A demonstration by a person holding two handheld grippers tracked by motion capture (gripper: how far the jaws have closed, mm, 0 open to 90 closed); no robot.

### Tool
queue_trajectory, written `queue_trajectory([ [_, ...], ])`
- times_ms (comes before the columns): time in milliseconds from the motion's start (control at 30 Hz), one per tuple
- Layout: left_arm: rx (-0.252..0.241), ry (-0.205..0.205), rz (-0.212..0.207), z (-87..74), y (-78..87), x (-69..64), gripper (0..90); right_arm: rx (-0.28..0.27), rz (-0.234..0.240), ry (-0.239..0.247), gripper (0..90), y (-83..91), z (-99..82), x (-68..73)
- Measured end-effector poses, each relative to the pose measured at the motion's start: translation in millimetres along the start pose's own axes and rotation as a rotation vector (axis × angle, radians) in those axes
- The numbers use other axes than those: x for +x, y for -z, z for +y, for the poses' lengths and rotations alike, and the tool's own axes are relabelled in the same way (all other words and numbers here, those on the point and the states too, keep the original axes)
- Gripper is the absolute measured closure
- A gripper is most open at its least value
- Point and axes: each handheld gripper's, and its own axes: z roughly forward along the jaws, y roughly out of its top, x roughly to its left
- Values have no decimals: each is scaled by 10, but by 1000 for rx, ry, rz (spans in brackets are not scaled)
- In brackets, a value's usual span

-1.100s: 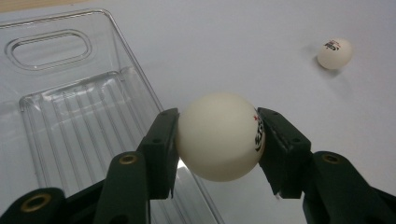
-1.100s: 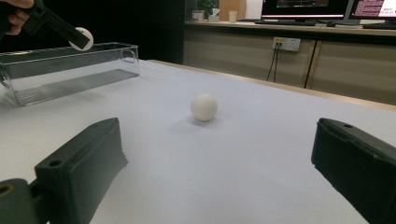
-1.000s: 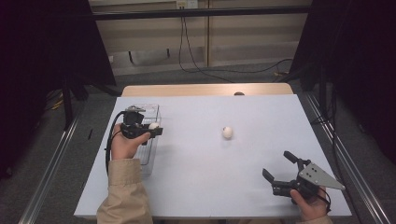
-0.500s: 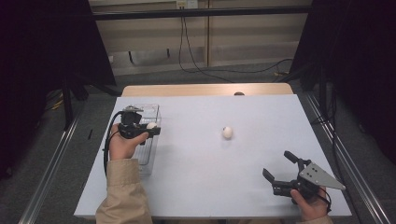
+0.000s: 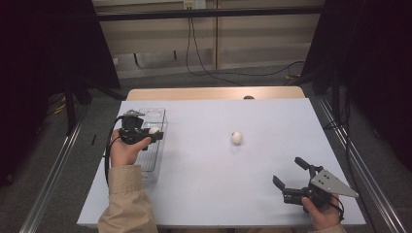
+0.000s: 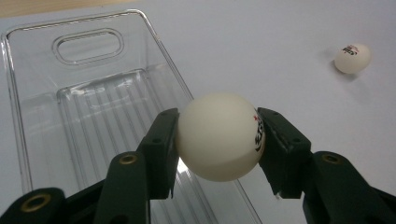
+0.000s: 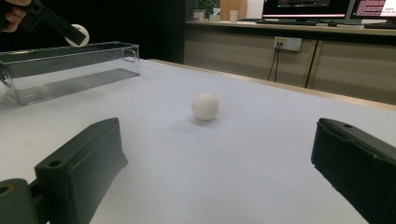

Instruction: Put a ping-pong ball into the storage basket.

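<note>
Two grippers are under my hands. Nearest me, my right gripper [image 5: 290, 178] sits low at the near right corner of the white table [image 5: 204, 194], its jaws spread wide with nothing between them. Farther out on the left, my left gripper [image 6: 219, 140] is clamped on a white ping-pong ball [image 6: 220, 136], held above the right-hand rim of the clear plastic bin [image 6: 88, 107]. Beyond both, a second ping-pong ball [image 5: 236, 138] lies loose on the bare tabletop, well apart from the bin and from either gripper.
</note>
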Motion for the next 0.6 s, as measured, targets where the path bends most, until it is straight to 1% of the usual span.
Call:
queue_trajectory([
  [233, 2, -5, 8, -2, 17, 21, 510, -3, -5, -7, 17, 3, 1, -6],
  [400, 1, 6, 15, -13, 18, 36, 511, -1, -5, -5, 17, 2, -1, -9],
  [433, 5, -4, 18, -14, 22, 49, 510, -1, -6, -4, 17, 1, -3, -14],
  [600, -6, 5, 19, -17, 34, 58, 510, 1, -3, -3, 17, -1, -2, -10],
])
